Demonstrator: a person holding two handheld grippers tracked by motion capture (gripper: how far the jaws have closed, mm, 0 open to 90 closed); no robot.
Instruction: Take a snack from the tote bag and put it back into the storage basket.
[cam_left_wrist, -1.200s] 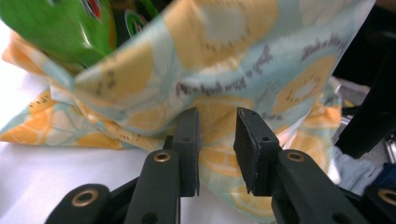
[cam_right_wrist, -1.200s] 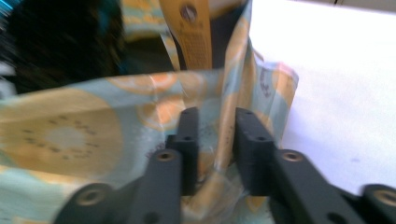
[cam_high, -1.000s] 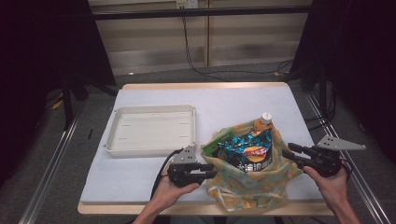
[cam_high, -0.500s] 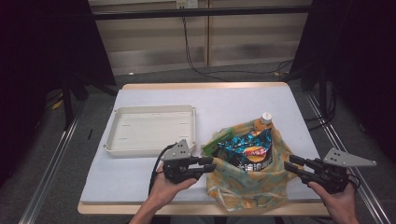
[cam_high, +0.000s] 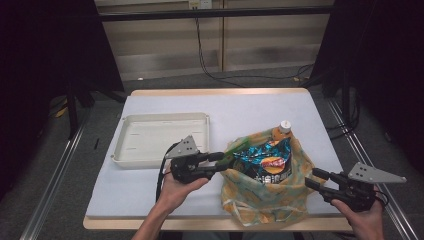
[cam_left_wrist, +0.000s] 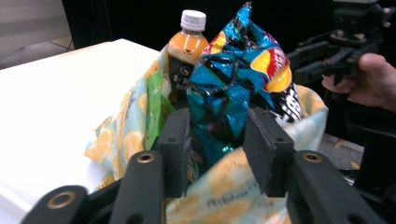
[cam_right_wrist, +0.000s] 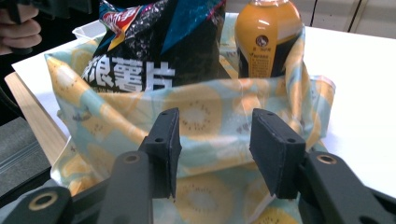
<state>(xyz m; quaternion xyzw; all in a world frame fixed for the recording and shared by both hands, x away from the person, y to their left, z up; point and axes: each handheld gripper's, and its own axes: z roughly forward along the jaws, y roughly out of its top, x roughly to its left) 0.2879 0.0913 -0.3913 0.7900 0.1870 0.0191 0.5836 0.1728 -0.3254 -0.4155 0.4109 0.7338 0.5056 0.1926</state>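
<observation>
While the bag (cam_high: 260, 200) nears the table's front edge (cam_high: 150, 224), bare tabletop lies behind.

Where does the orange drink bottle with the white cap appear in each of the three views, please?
High view: the orange drink bottle stands at the far right corner of the fruit-print bag, right of centre.
Left gripper view: top centre, left of the blue crisp packet.
Right gripper view: top, right of centre, cap cut off by the edge.
Shared landmark: the crisp packet beside it.
</observation>
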